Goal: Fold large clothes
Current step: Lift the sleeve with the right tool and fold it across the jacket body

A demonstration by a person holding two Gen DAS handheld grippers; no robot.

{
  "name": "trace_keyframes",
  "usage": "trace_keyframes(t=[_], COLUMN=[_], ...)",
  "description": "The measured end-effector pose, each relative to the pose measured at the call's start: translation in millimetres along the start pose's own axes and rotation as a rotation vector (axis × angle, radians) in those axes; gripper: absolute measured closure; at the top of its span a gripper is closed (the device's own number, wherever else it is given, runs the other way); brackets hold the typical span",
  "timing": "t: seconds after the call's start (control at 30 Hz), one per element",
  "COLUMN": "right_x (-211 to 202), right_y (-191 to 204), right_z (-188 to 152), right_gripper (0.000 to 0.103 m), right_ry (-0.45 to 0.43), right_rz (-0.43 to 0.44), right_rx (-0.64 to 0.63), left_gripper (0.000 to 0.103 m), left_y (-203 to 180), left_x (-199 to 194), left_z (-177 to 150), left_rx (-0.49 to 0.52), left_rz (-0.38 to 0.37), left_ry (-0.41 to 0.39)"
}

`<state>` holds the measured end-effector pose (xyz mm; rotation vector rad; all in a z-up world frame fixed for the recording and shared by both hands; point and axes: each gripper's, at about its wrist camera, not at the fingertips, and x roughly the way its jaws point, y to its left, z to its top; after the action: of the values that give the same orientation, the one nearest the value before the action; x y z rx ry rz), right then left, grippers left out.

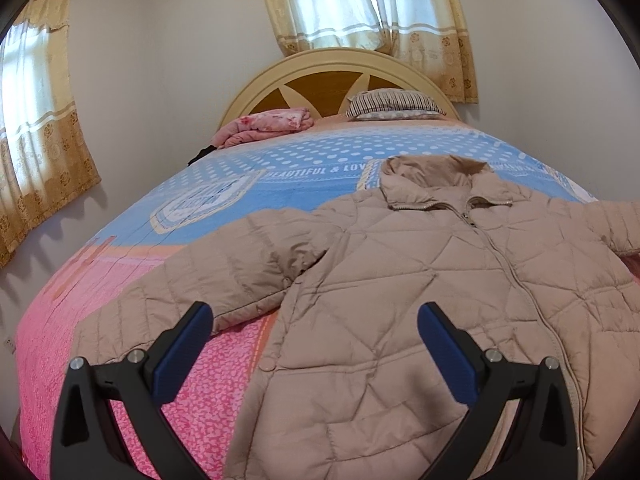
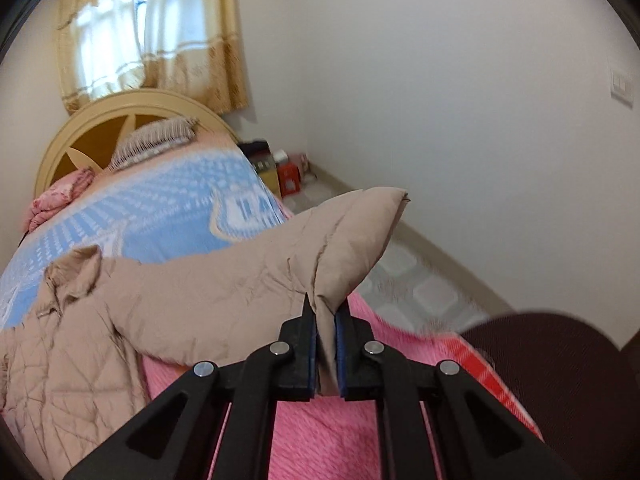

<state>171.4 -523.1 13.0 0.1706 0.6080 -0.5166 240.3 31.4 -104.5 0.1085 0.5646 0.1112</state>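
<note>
Beige jacket (image 1: 400,280) sleeve (image 2: 352,240) pinched in right tool (image 2: 326,320) (left tool (image 1: 316,320) gapes wide, empty).

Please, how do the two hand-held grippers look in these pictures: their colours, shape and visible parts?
The left gripper and the right gripper look alike: matte black angular linkage arms with triangular cut-outs, joined by round silver pins. Each finger carries a dark blue textured pad. No cables, markings, hands or sleeves show.

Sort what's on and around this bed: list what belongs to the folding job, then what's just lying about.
Job:
- beige quilted jacket
- its sleeve, pinched by the right hand-held gripper

Lying about:
- striped pillow
- pink blanket
- boxes on the floor
</note>
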Motion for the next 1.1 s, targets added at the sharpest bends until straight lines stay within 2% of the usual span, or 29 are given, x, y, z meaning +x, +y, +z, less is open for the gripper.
trace_keyframes(t=[0.23, 0.53, 0.87, 1.1], right_x=[-45, -82, -103, -100], right_y=[63, 153, 245, 295], right_z=[34, 47, 32, 5], right_gripper=[0.097, 0.097, 0.097, 0.097], right_ry=[-0.152, -0.248, -0.291, -0.285], right_rz=[0.041, 0.144, 0.261, 0.328], right_rx=[-0.148, -0.334, -0.501, -0.626], left_gripper=[0.0, 0.0, 0.0, 0.0], left_y=[6, 20, 37, 49], left_x=[-3, -4, -1, -1], left_z=[0, 0, 1, 0], left_rx=[-0.014, -0.041, -0.067, -0.075], left_rz=[-0.002, 0.006, 0.015, 0.029], left_ry=[-0.004, -0.006, -0.008, -0.014])
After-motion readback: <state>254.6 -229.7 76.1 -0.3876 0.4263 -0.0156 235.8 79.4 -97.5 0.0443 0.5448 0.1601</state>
